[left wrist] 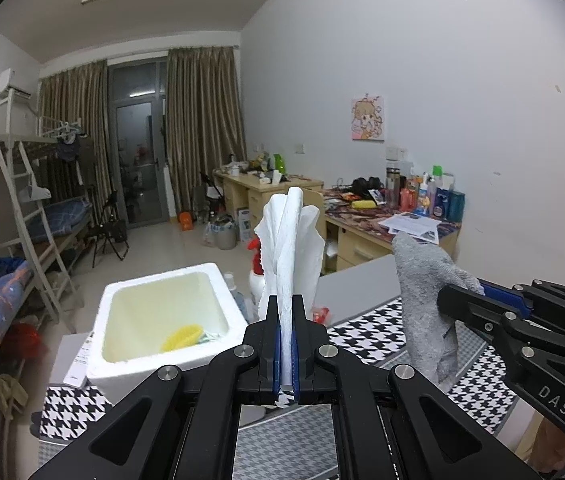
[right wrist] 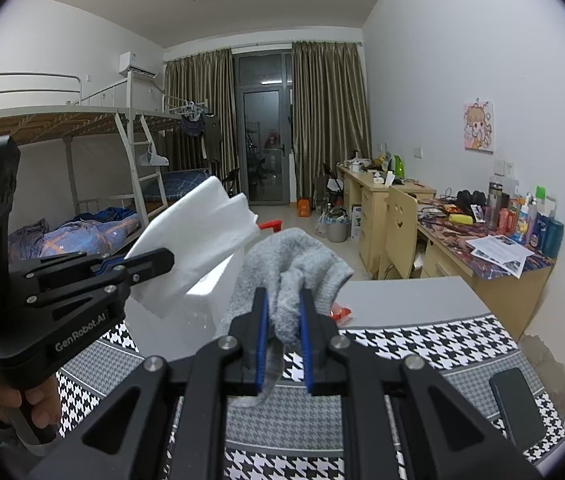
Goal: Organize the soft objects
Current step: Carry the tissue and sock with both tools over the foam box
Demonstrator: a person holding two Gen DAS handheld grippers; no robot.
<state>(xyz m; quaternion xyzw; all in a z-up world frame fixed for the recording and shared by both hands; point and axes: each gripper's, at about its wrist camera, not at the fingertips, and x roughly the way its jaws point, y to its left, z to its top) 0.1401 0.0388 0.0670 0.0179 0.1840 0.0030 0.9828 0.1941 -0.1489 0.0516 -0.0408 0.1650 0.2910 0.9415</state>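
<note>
left claw (left wrist: 286, 312) clamps white tissue (left wrist: 291, 240); "GenRobot.AI" | right claw (right wrist: 283, 304) clamps grey cloth (right wrist: 290, 268); "DAS"

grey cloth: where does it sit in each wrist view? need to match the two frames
Left wrist: grey cloth at right of centre, hanging from the right gripper, which enters from the right edge.
Right wrist: grey cloth at centre, pinched between that gripper's own fingers.
Shared landmark: the bear poster on the right wall.

Dim, flat indoor light, fisheye-bent walls, dark vignetted corners, mild softness.
</note>
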